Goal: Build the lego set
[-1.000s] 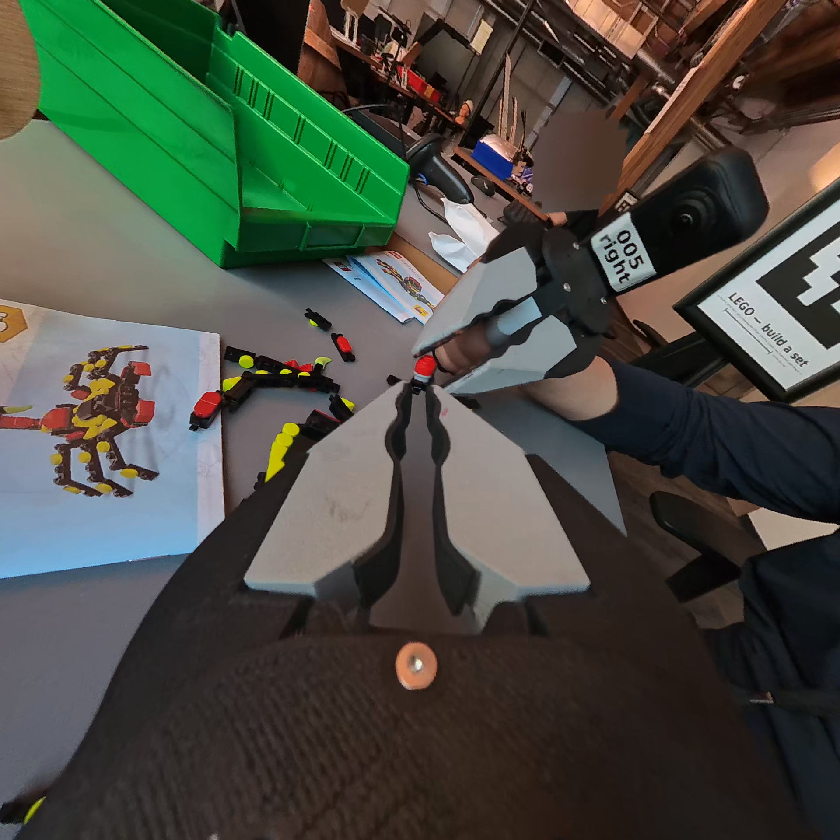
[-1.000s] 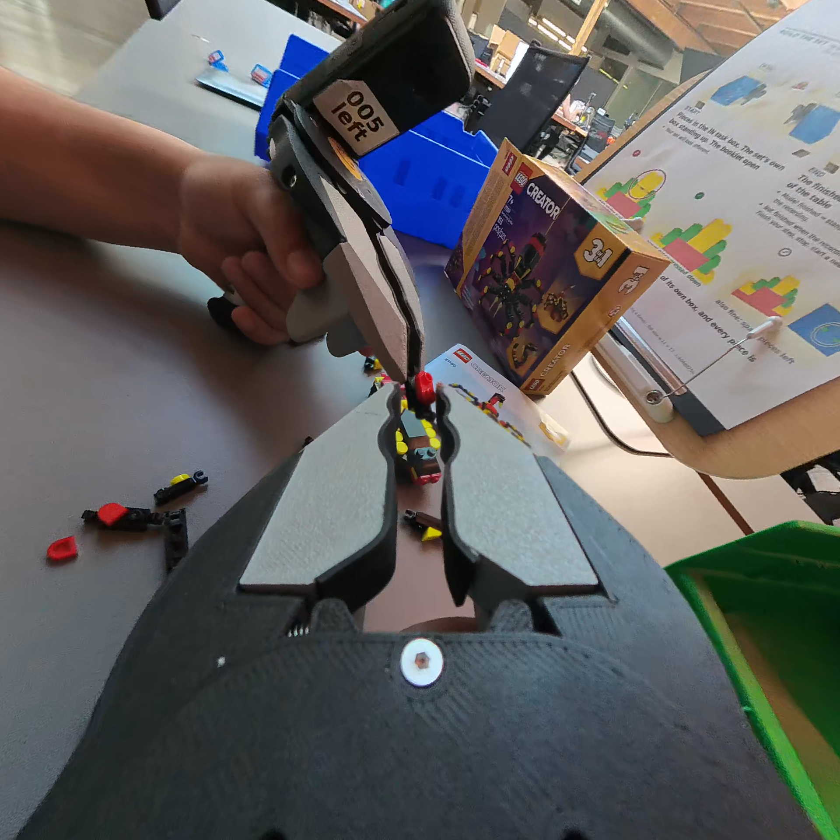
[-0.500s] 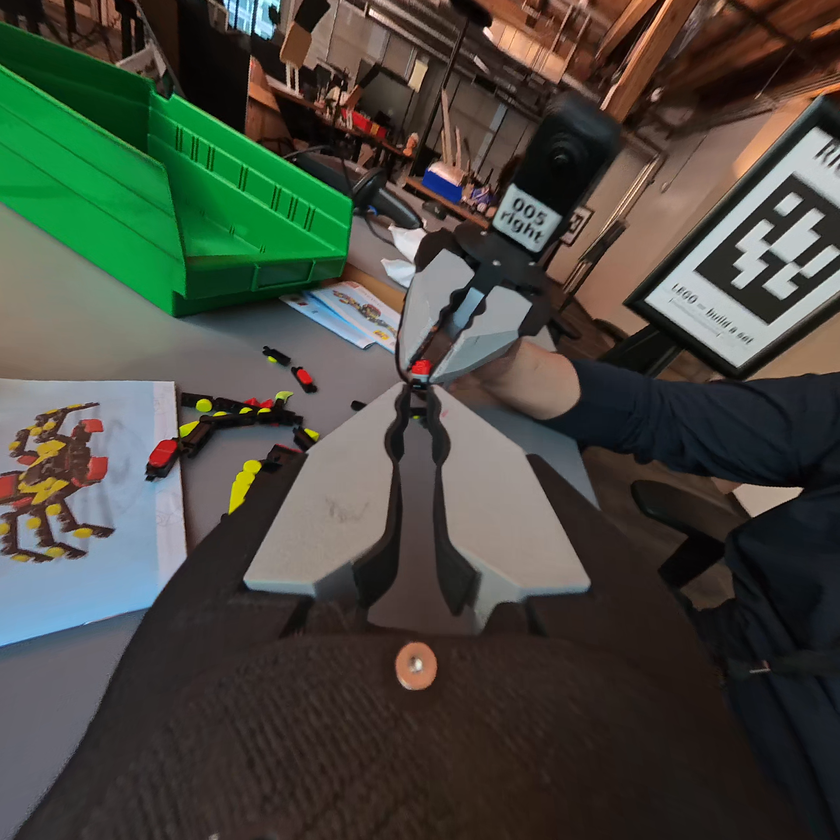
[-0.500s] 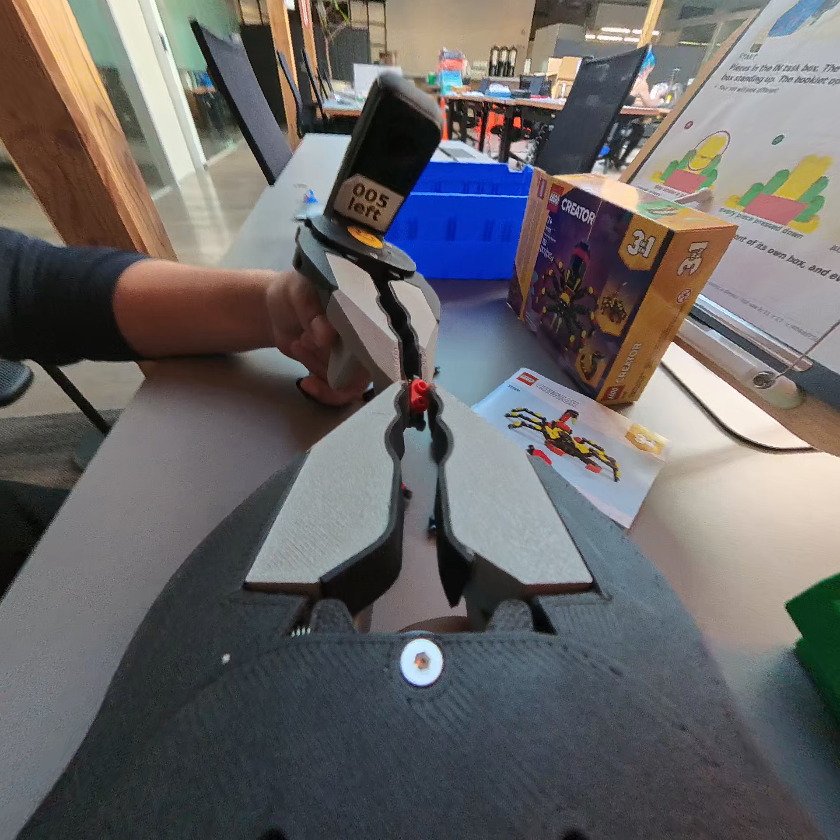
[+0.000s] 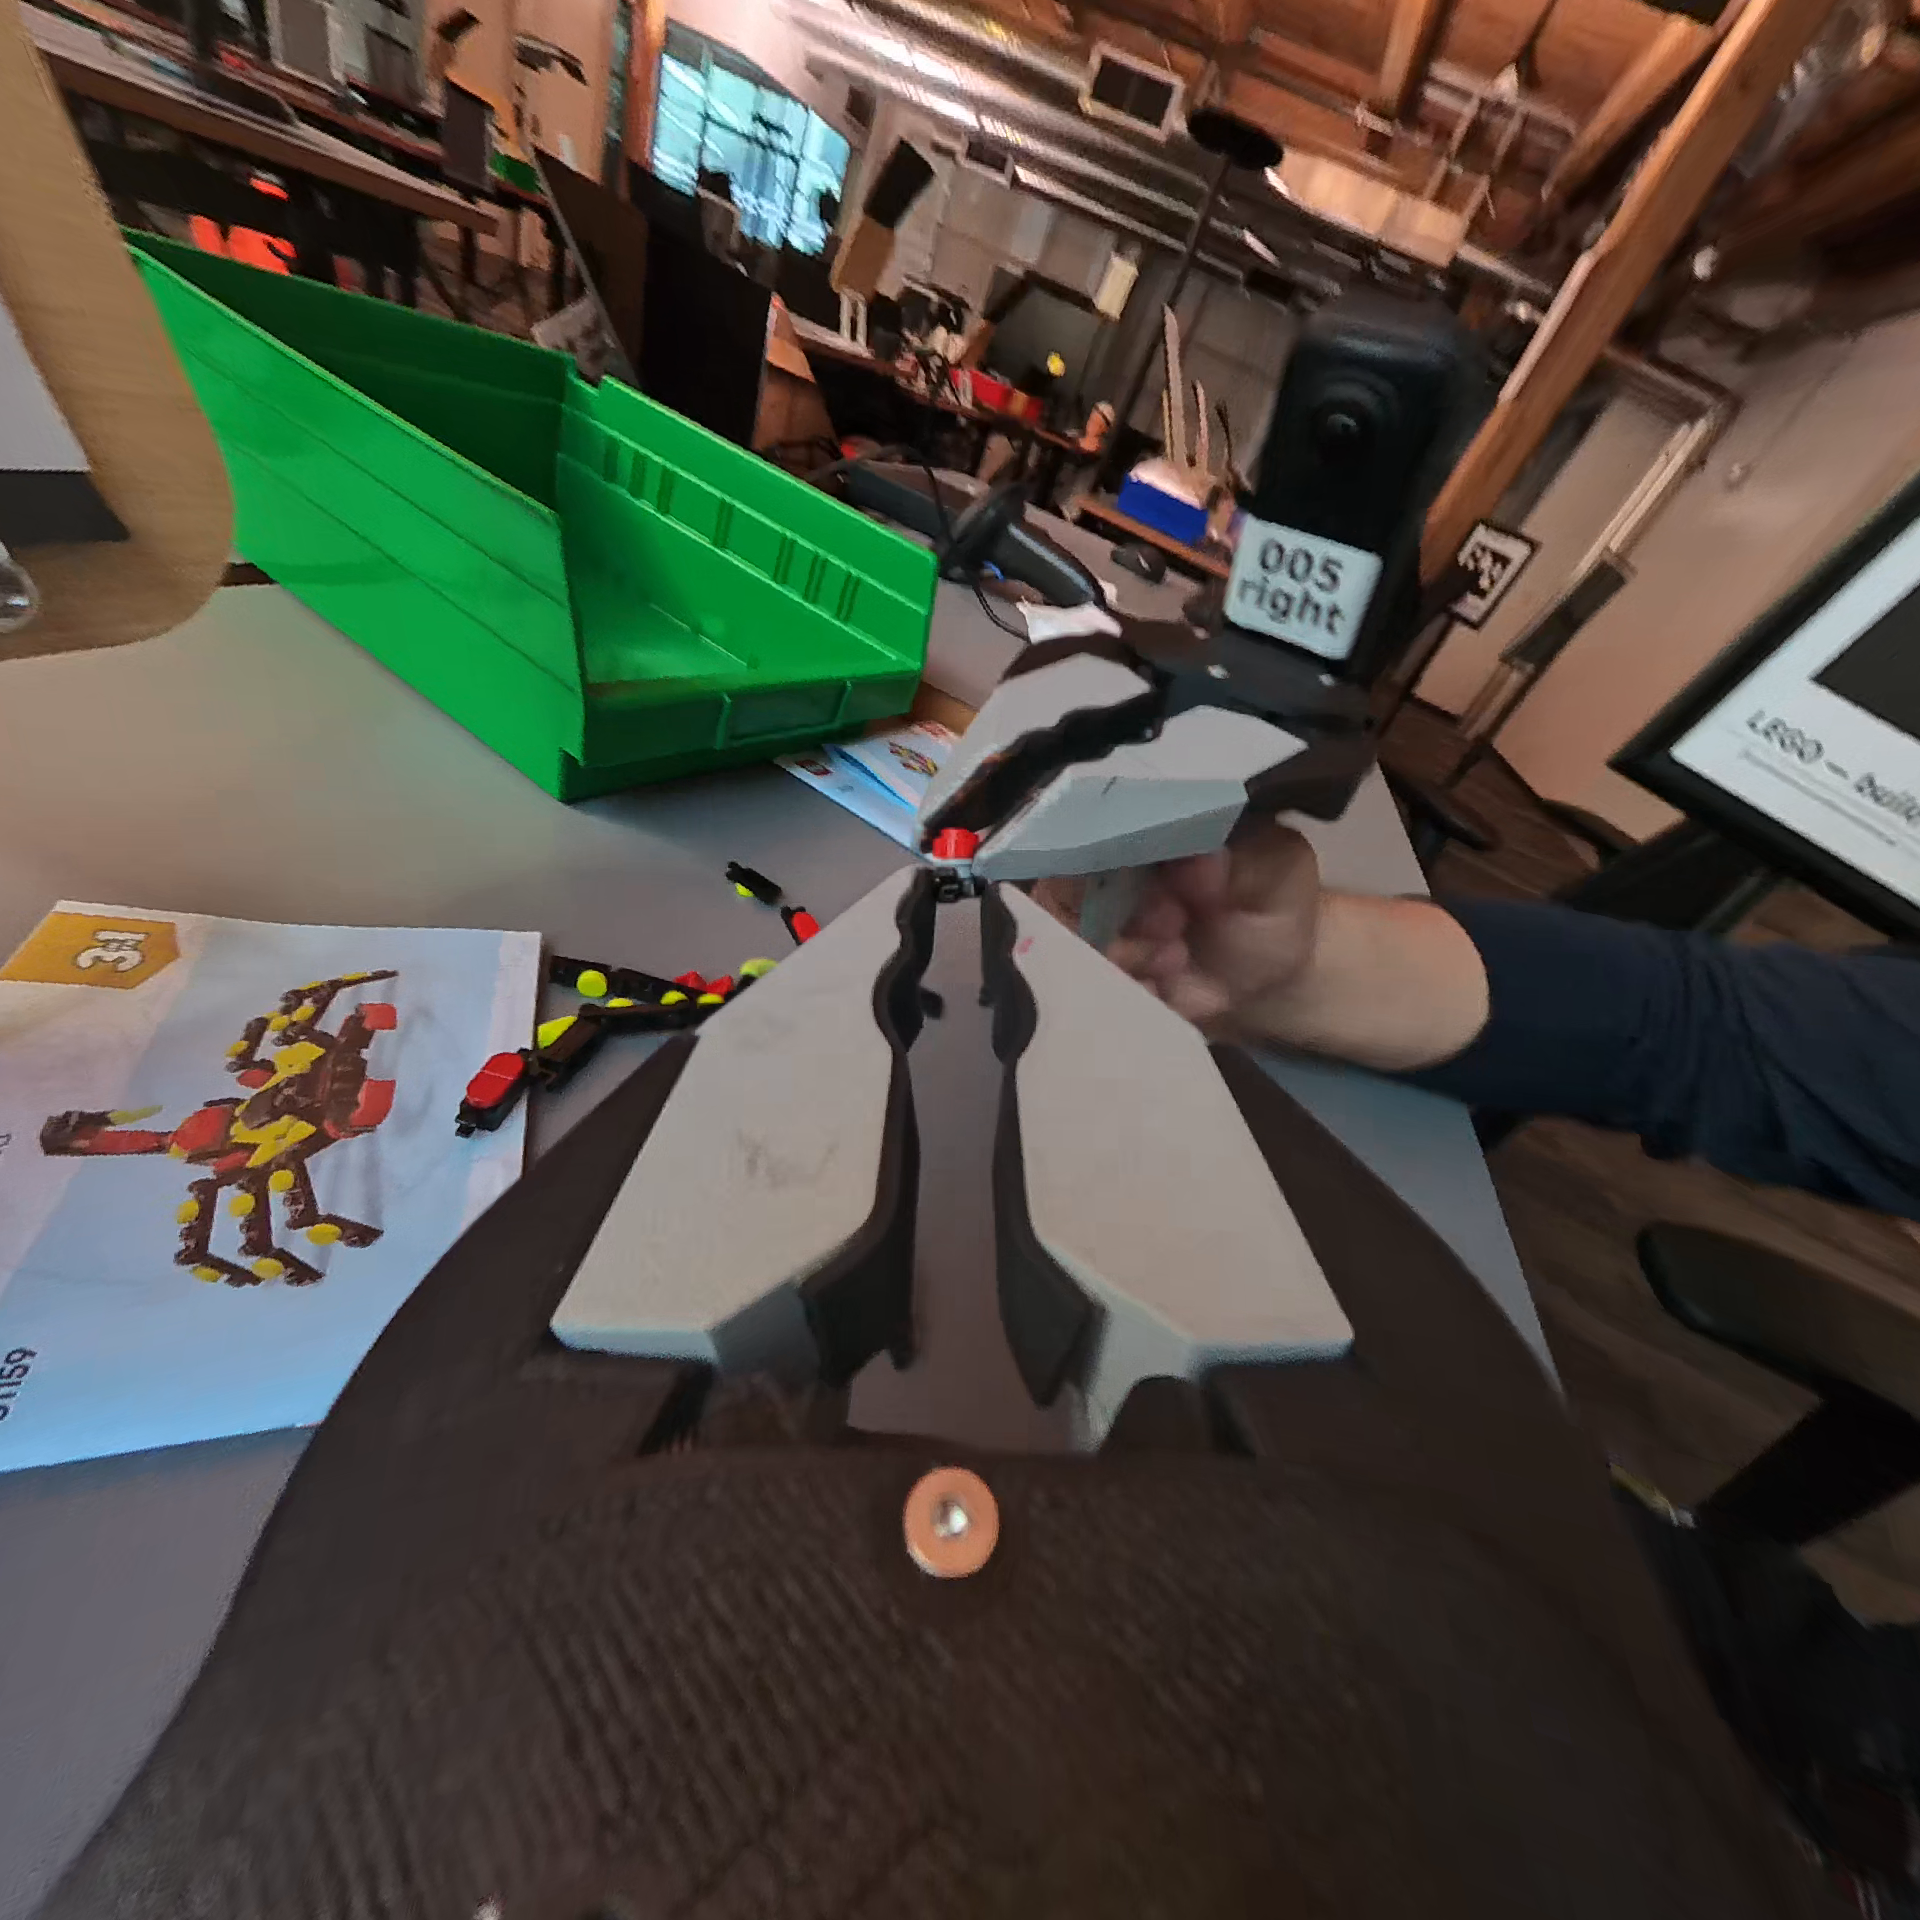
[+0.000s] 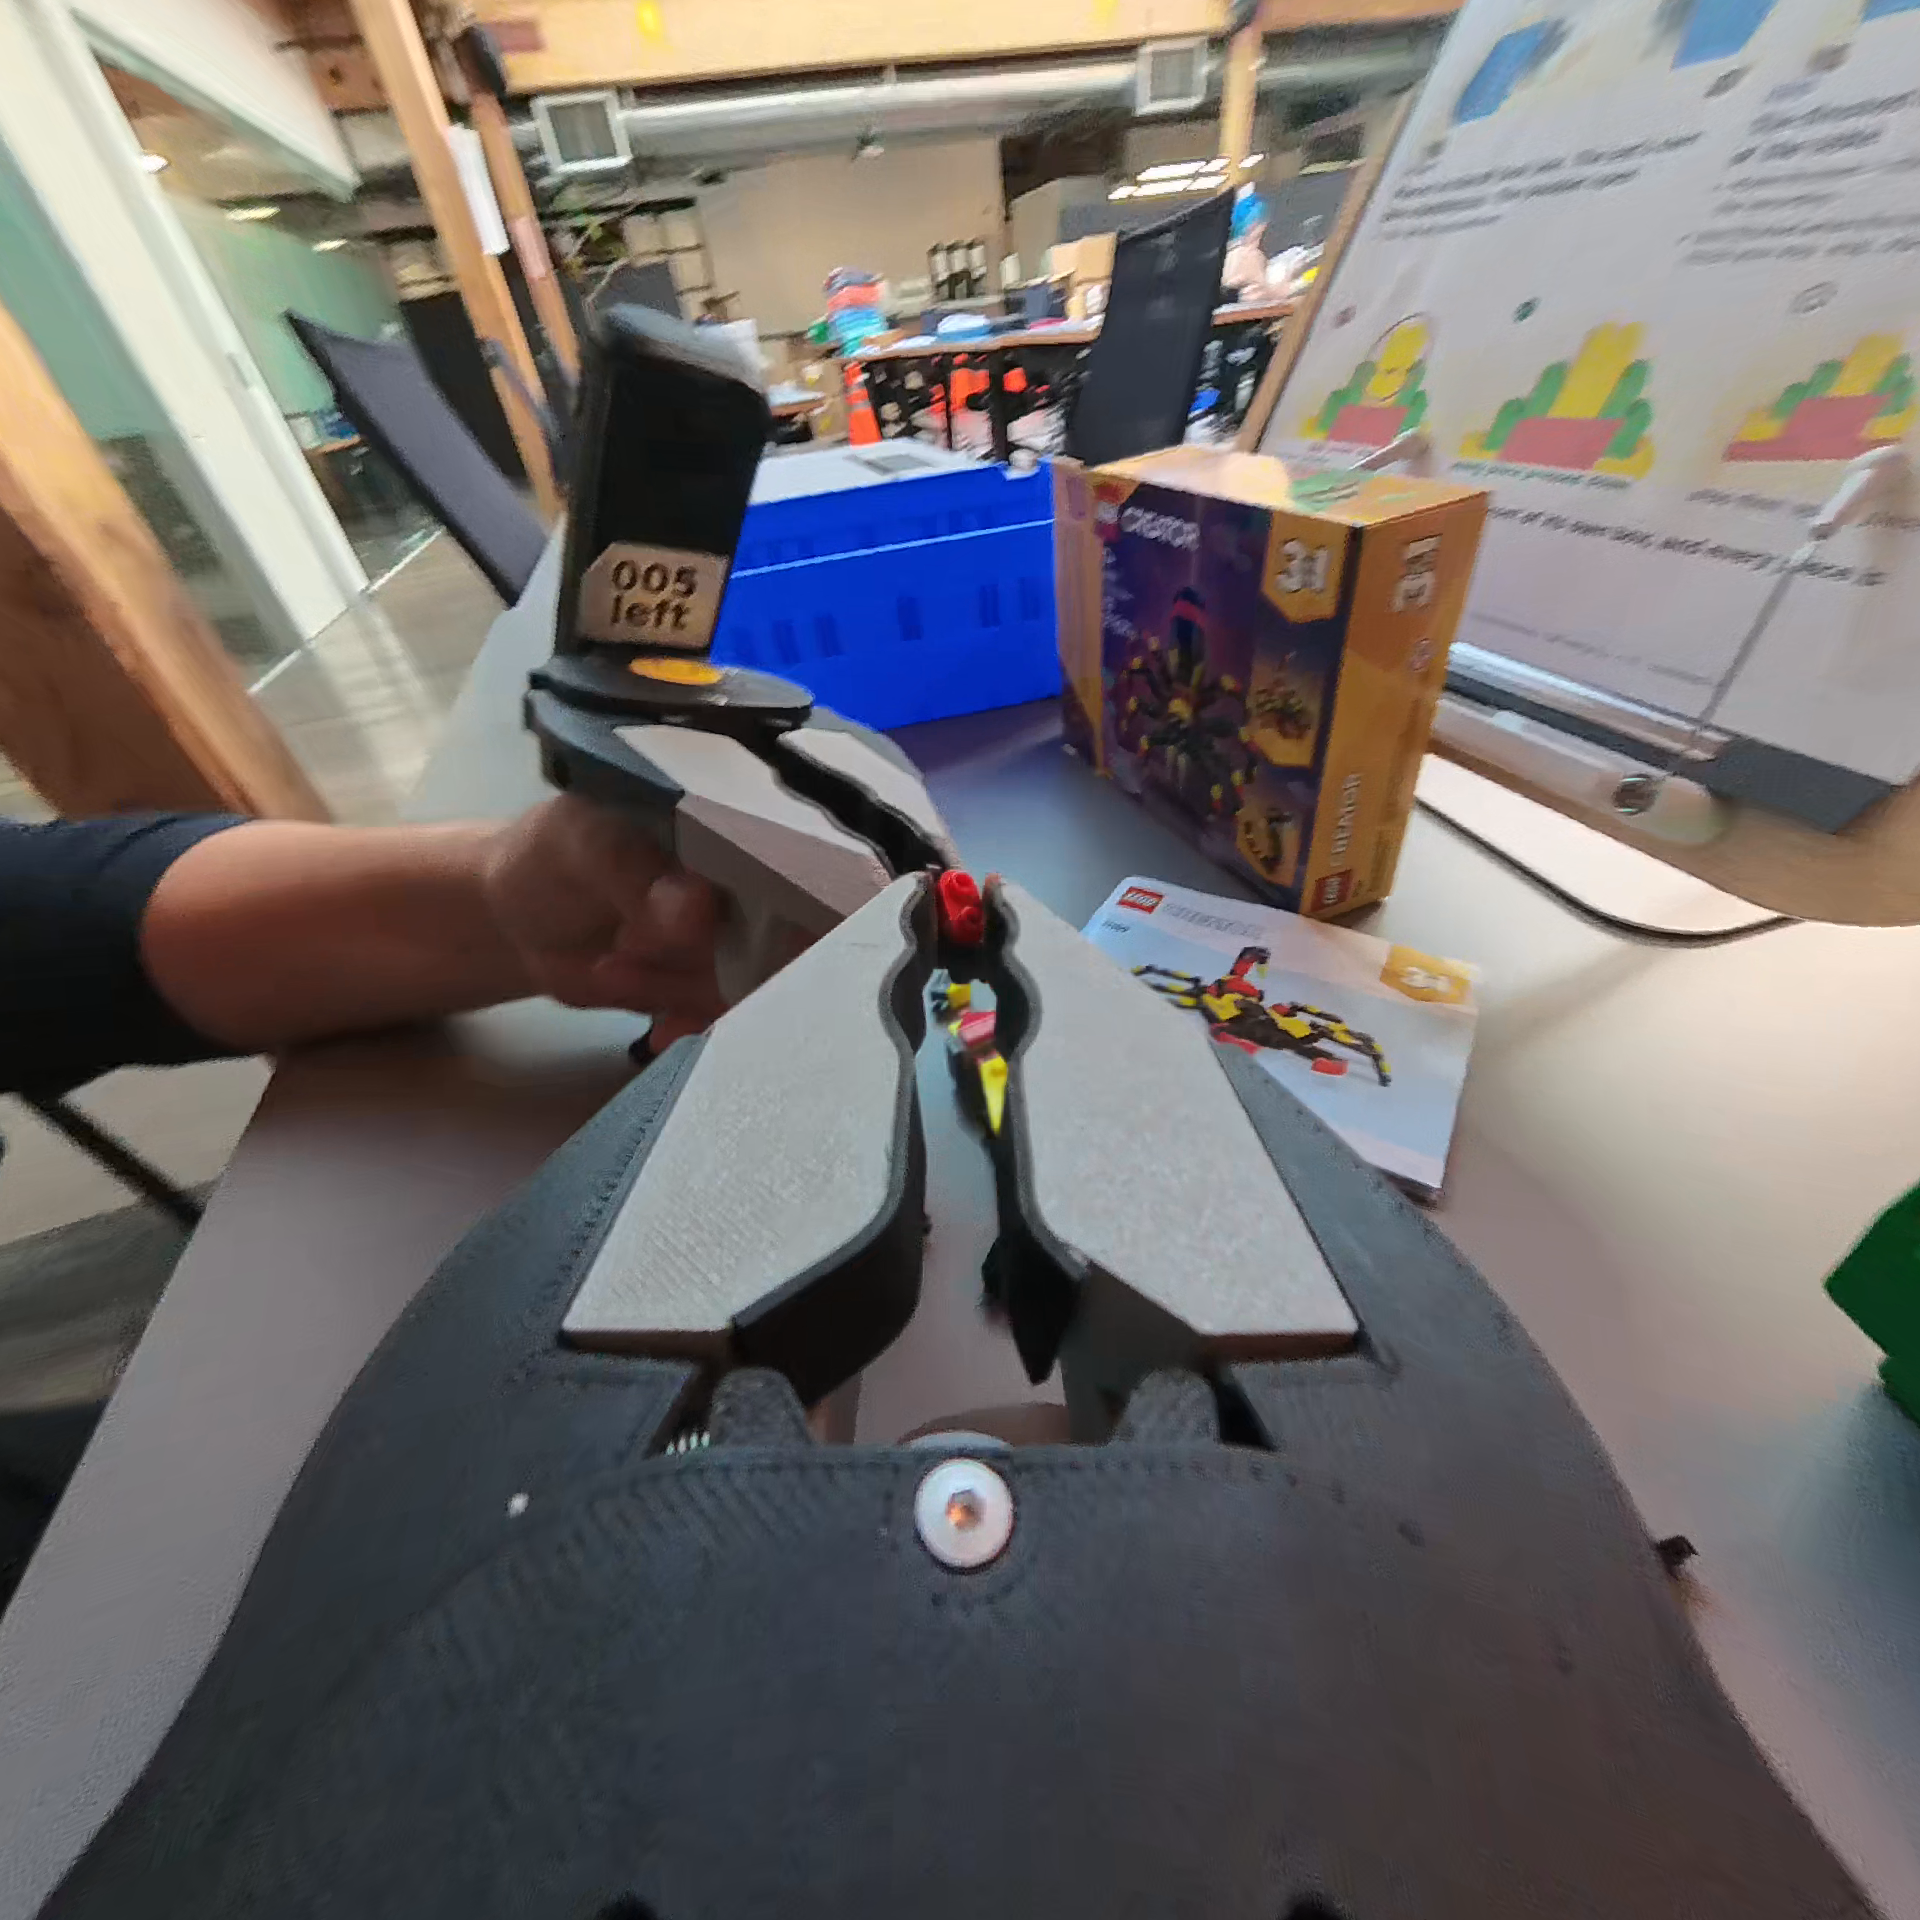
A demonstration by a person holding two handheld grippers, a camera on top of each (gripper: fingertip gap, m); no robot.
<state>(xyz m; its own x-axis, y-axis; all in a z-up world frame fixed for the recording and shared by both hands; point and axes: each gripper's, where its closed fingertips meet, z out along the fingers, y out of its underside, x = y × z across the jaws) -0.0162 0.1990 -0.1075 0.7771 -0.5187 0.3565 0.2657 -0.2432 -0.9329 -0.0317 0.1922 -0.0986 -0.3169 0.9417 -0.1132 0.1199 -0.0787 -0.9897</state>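
- The right claw is pinching a small red plastic toy brick piece at its very tips, both pads pressing on it; the left wrist view is showing the same red piece caught between those tips.
- The left claw is closing nearly together on a small black and grey toy brick part sitting right under the red piece, so the two claws are meeting tip to tip above the grey worktop.
- A short string of black, red and yellow bricks is hanging below the red piece, between the right claw's fingers.
- A hand with a dark blue sleeve is gripping the right claw's handle, and another hand is gripping the left one.
- Loose black, yellow and red toy brick pieces are lying on the worktop to the left of the left claw, beside a pale blue instruction sheet picturing a scorpion-like model.
- A green plastic bin is standing behind them.
- In the right wrist view, a yellow and purple cardboard toy box is standing upright, a blue plastic bin is just to its left, and a printed booklet is lying in front of the box.
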